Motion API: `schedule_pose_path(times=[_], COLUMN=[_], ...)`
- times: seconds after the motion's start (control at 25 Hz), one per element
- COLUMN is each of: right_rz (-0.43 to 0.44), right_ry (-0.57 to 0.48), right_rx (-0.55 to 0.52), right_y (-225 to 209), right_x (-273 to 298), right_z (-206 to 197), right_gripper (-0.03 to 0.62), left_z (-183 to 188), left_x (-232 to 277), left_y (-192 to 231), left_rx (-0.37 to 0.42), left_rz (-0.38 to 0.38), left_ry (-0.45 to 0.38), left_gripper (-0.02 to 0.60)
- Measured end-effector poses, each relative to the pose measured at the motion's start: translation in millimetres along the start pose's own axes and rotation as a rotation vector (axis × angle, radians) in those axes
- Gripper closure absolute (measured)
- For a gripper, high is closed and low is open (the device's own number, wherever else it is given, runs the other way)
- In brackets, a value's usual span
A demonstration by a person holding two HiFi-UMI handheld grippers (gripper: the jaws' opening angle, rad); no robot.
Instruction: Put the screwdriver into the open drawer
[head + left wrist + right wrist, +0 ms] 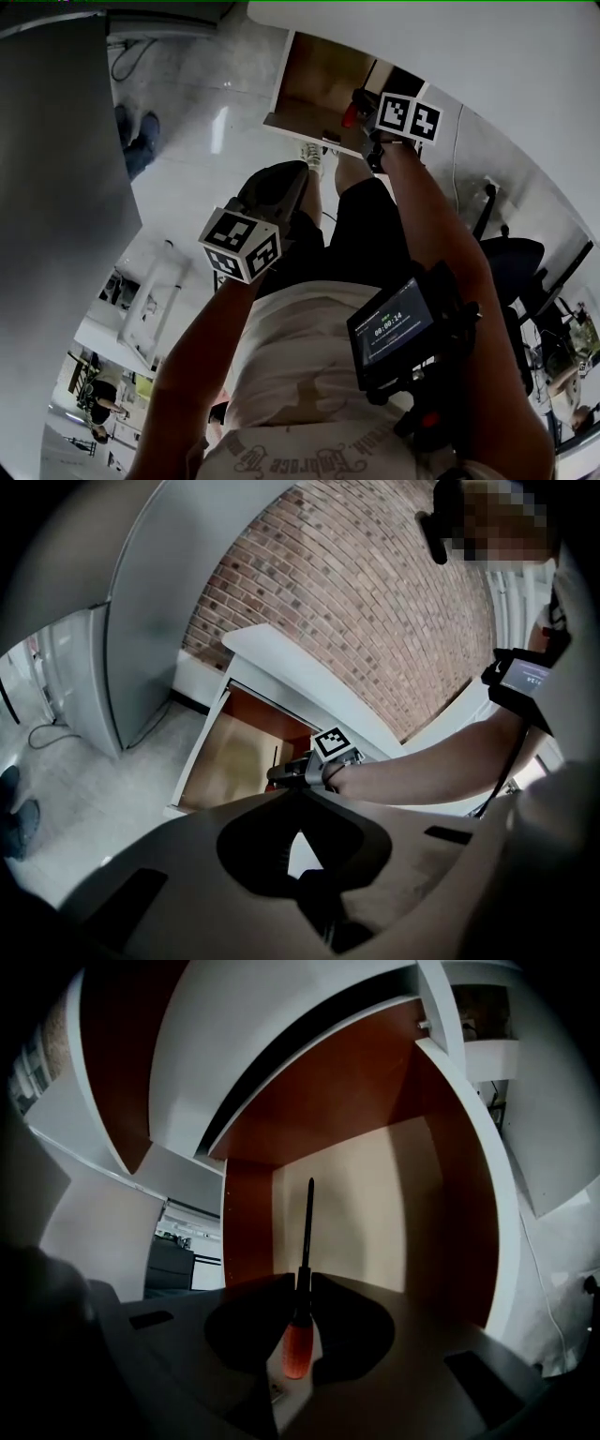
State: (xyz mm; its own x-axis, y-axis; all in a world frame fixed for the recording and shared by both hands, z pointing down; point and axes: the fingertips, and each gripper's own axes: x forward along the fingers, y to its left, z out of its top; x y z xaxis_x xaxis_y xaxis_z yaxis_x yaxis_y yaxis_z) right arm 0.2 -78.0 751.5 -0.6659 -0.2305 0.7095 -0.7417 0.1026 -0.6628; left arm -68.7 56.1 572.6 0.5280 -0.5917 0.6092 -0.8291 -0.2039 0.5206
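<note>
Red-handled black-shafted screwdriver (pixel 297 1346), pinched by the fingers (pixel 251 1309) of your right gripper (pixel 302 1284), points to 12 o'clock over the open wooden drawer (pixel 375 1204): lower it, then release, while your left gripper (pixel 298 797) idles closed and empty.

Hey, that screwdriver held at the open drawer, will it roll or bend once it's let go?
Probably stiff: the screwdriver juts out straight from the right hand-held gripper. Its handle looks round, so it may roll on the flat bottom of the drawer. Being slim, it is likely light.
</note>
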Motion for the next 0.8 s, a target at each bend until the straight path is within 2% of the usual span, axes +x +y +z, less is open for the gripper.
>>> schedule_pose_path(times=[0.2, 0.8], right_rz=[-0.036, -0.145], right_ry=[0.005, 0.11], right_rx=[-0.018, -0.097], right_y=[-19.0, -55.8], right_x=[27.3, 67.4], right_z=[-2.0, -15.3], right_gripper=[0.526, 0.526], left_z=[-22.7, -39.5], left_x=[5.9, 6.2], left_y=[5.7, 23.5], left_rx=[-0.024, -0.055], left_rz=[0.0, 0.038], left_ry=[0.019, 0.036], left_gripper=[0.561, 0.561])
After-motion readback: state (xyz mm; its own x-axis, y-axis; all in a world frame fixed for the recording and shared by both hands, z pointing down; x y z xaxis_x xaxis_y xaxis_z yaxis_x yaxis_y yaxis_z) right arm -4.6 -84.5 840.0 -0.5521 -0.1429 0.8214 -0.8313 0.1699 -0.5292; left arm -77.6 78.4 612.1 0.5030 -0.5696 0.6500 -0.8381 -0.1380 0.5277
